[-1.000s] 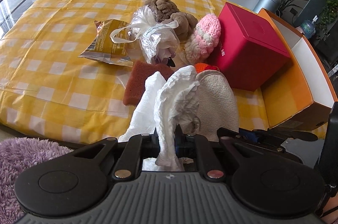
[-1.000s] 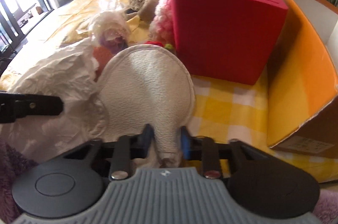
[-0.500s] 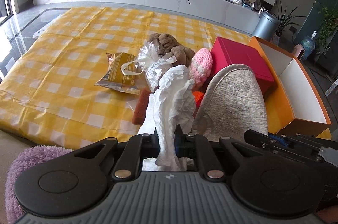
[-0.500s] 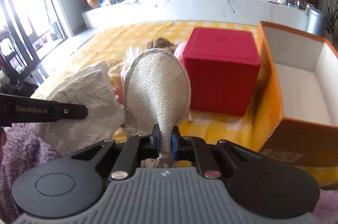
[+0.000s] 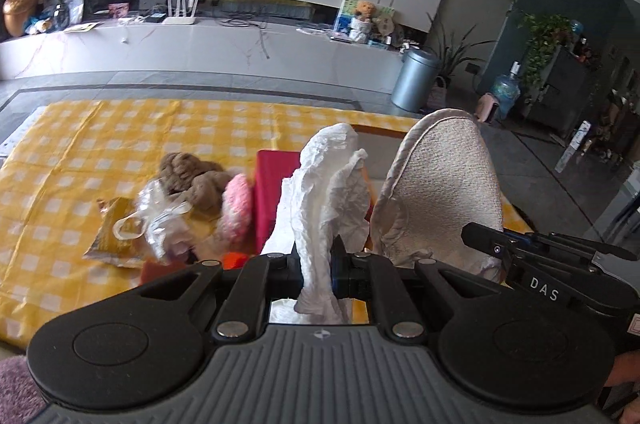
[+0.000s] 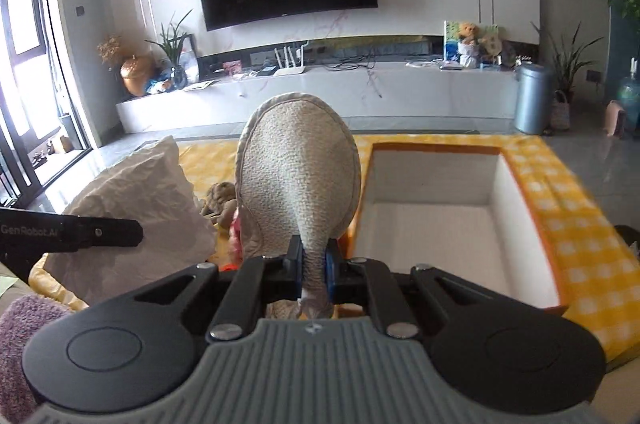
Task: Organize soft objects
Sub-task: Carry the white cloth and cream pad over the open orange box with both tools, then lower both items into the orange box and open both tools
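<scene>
My left gripper (image 5: 318, 260) is shut on a crumpled white tissue (image 5: 326, 192), held up above the yellow checked cloth (image 5: 80, 152). My right gripper (image 6: 314, 262) is shut on a round beige textured cloth pad (image 6: 298, 176), which stands upright in front of it. The same pad (image 5: 444, 188) shows at the right in the left wrist view, and the tissue (image 6: 136, 192) at the left in the right wrist view. Beyond the pad, an orange box with a white inside (image 6: 432, 220) lies open on the cloth.
On the cloth lie a brown plush toy (image 5: 192, 172), a pink knitted item (image 5: 238, 208), a clear plastic bag (image 5: 164, 224), a yellow snack packet (image 5: 114, 240) and a red box (image 5: 272, 184). A purple fluffy rug (image 6: 20, 320) lies at the near left.
Both grippers have risen with the tissue and the pad; the cloth and its objects have dropped lower in view. The room's far wall and the open orange box now show.
</scene>
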Demonstrator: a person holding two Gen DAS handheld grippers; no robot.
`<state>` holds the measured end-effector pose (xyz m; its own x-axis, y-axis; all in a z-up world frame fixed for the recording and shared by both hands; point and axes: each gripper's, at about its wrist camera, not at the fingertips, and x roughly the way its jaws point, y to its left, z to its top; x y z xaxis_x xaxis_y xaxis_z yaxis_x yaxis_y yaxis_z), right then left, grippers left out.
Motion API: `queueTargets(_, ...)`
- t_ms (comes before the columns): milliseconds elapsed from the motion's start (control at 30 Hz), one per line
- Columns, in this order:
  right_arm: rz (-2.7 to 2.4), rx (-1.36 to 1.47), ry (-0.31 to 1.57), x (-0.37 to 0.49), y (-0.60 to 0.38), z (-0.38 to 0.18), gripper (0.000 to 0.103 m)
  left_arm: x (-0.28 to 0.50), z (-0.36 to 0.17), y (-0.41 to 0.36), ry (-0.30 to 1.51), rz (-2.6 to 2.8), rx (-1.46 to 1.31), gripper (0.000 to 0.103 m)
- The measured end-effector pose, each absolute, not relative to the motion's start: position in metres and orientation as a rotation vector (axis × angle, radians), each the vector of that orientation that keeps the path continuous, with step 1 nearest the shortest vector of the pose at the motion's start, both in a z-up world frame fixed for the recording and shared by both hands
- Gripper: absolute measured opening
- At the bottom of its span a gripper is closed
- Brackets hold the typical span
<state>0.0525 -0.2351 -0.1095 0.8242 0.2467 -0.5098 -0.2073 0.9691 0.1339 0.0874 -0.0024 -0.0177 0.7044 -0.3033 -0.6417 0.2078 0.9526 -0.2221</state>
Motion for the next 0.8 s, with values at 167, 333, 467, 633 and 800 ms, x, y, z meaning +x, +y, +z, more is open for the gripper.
queueTargets(167, 0.166, 0.013, 0.539, 0.068, -0.276, -0.096, 0.008, 0.123, -0.010, -0.048, 0.747, -0.426, -0.157, 0.011)
queueTargets(333, 0.107, -0.054, 0.591, 0.094, -0.313, -0.098, 0.009, 0.166, -0.016, -0.097, 0.788, -0.517, -0.117, 0.011)
queueTargets(467, 0.079, -0.093, 0.687, 0.116, -0.334, -0.119, 0.009, 0.194, -0.035, -0.125, 0.846, -0.554, -0.084, 0.011)
queueTargets(633, 0.105, -0.127, 0.789, 0.136, -0.343, -0.154, 0.009, 0.214, -0.076, -0.155, 0.968, -0.566, 0.006, 0.011)
queueTargets(800, 0.125, -0.125, 0.844, 0.154, -0.349, -0.173, 0.011, 0.223, -0.108, -0.169, 1.073, -0.572, 0.069, 0.011)
